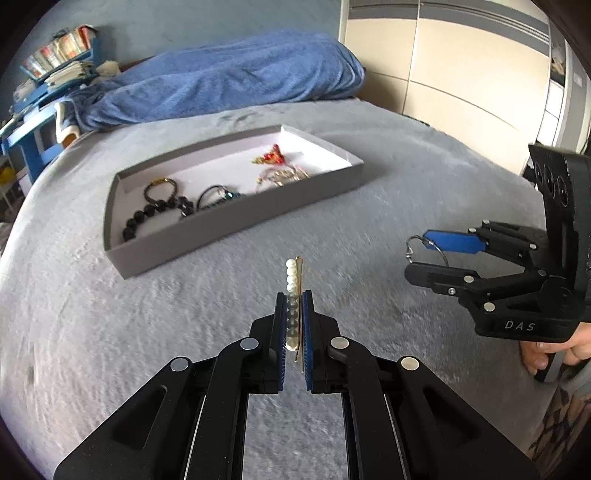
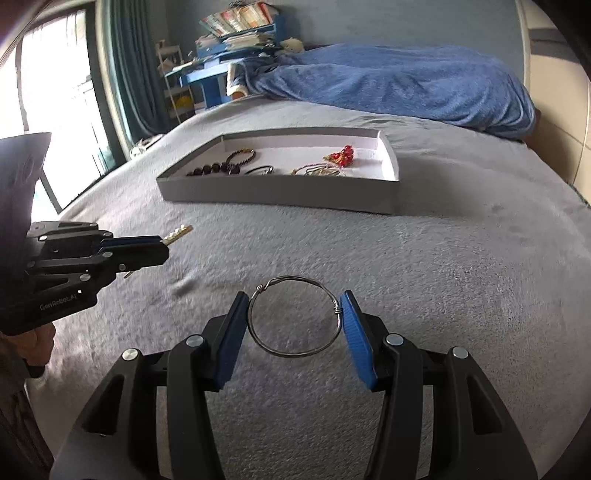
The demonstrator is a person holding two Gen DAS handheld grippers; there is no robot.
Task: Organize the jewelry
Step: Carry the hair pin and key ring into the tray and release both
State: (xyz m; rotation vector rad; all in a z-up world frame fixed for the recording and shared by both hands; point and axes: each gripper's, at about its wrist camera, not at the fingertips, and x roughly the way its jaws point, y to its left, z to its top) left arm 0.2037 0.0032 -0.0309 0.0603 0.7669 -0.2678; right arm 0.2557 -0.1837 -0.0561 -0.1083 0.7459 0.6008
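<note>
My left gripper (image 1: 294, 295) is shut on a pearl hair clip (image 1: 292, 275) with a gold pin, held above the grey bed cover; it also shows in the right wrist view (image 2: 177, 233). My right gripper (image 2: 293, 297) is shut on a silver wire bangle (image 2: 295, 319), gripped across its width; it also shows in the left wrist view (image 1: 424, 251). A grey tray (image 1: 236, 225) lies ahead on the bed and holds a dark bead bracelet (image 1: 147, 214), a black-and-teal bracelet (image 1: 218, 194), gold chains (image 1: 280, 175) and a red ornament (image 1: 273, 153).
A blue blanket (image 1: 229, 77) lies heaped at the far end of the bed. A blue shelf with books (image 2: 236, 33) stands beyond it. A wardrobe (image 1: 461, 66) is at the right, a window (image 2: 55, 96) at the left.
</note>
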